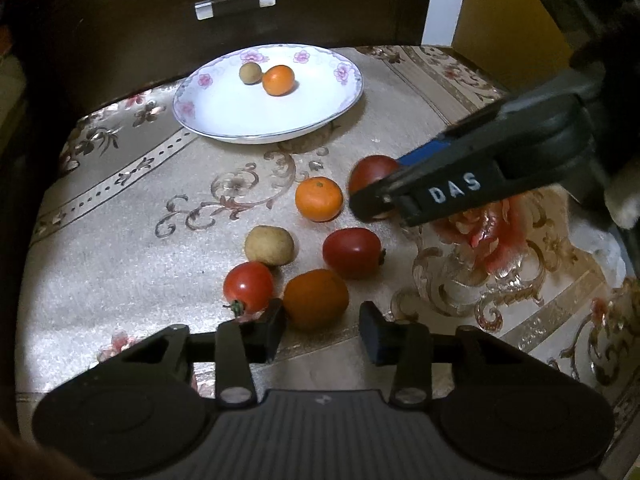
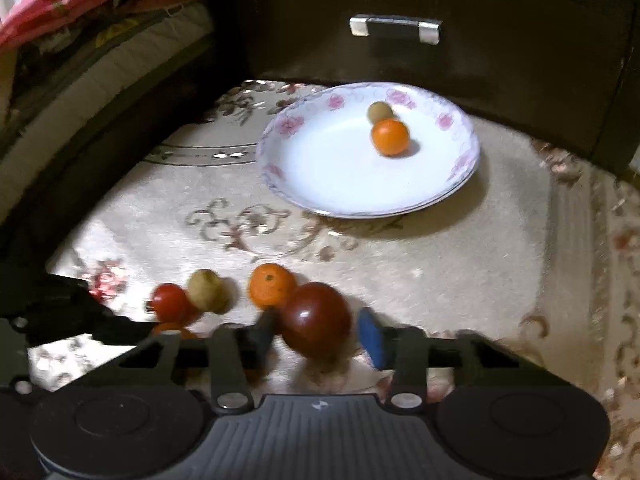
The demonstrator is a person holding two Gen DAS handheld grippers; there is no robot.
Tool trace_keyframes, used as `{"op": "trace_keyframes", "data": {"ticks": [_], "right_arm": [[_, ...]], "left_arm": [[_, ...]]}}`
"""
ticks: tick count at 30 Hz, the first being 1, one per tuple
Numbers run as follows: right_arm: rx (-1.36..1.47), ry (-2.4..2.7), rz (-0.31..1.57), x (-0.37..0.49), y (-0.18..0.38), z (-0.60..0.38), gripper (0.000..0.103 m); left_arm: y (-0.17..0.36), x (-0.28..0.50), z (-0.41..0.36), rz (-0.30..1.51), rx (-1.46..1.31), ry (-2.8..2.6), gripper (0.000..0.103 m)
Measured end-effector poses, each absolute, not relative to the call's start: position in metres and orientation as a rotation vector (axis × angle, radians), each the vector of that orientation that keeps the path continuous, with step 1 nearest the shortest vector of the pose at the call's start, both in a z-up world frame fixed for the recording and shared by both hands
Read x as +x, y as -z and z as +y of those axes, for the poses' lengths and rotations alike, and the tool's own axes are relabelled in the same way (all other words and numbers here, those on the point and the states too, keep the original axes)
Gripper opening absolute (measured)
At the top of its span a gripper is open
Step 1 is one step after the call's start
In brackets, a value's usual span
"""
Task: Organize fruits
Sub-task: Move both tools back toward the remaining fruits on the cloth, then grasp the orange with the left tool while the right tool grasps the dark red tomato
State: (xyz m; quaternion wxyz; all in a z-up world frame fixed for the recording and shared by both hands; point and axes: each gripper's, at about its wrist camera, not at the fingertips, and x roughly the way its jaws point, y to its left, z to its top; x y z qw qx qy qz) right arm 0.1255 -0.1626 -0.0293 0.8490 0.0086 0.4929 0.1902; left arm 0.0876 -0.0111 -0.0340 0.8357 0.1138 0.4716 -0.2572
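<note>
**Dark tomato taken up while the left claw settled over an orange fruit**

The right gripper had its jaws narrowed around a dark red tomato; the left pad looked pressed to its side, while a thin gap seemed to show at the blue pad, so the hold was likely but blurred. The left gripper stood part-open astride an orange fruit near the front edge of the table, its pads flanking the fruit — not visibly pressing.

Loose fruits lay in a cluster at the table's middle: a red tomato, a brown fruit, a second tomato and a mandarin. The plate sat toward the back edge, already holding a mandarin and a small brown fruit.

The tomato was probably light, smooth and slippery, with soft skin that would bruise under a hard squeeze — best taken across its widest middle with gentle pressure. Round fruit would likely roll on landing, so it should be set down low in the plate's hollow.
</note>
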Motion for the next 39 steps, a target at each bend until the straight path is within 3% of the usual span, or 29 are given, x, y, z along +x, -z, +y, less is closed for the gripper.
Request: {"op": "trace_keyframes", "data": {"ticks": [9, 12, 16, 20, 24, 26, 27, 28, 39], "right_arm": [[-0.067, -0.363, 1.085, 0.105, 0.02, -0.171, 0.036], [-0.077, -0.375, 1.094, 0.098, 0.021, -0.174, 0.038], [-0.111, -0.368, 1.093, 0.099, 0.024, -0.171, 0.055], [-0.101, -0.359, 1.077, 0.1, 0.023, -0.174, 0.057], [-0.103, -0.35, 1.092, 0.102, 0.026, -0.173, 0.053], [-0.106, -0.351, 1.102, 0.102, 0.028, -0.173, 0.05], [-0.108, -0.35, 1.1, 0.101, 0.028, -0.173, 0.047], [-0.099, -0.363, 1.102, 0.1, 0.027, -0.174, 0.036], [-0.027, -0.358, 1.092, 0.105, 0.016, -0.175, 0.035]], "left_arm": [[0.032, 0.087, -0.011, 1.015, 0.234, 0.565, 0.04], [0.034, 0.088, -0.012, 1.02, 0.238, 0.562, 0.044], [0.035, 0.087, -0.015, 1.015, 0.256, 0.575, 0.053], [0.035, 0.088, -0.015, 1.015, 0.254, 0.577, 0.053], [0.035, 0.087, -0.014, 1.02, 0.255, 0.567, 0.052], [0.033, 0.089, -0.012, 1.024, 0.242, 0.547, 0.039], [0.033, 0.09, -0.011, 1.029, 0.232, 0.543, 0.039], [0.032, 0.092, -0.01, 1.03, 0.216, 0.537, 0.039], [0.013, 0.105, -0.007, 0.98, 0.165, 0.51, 0.039]]}}
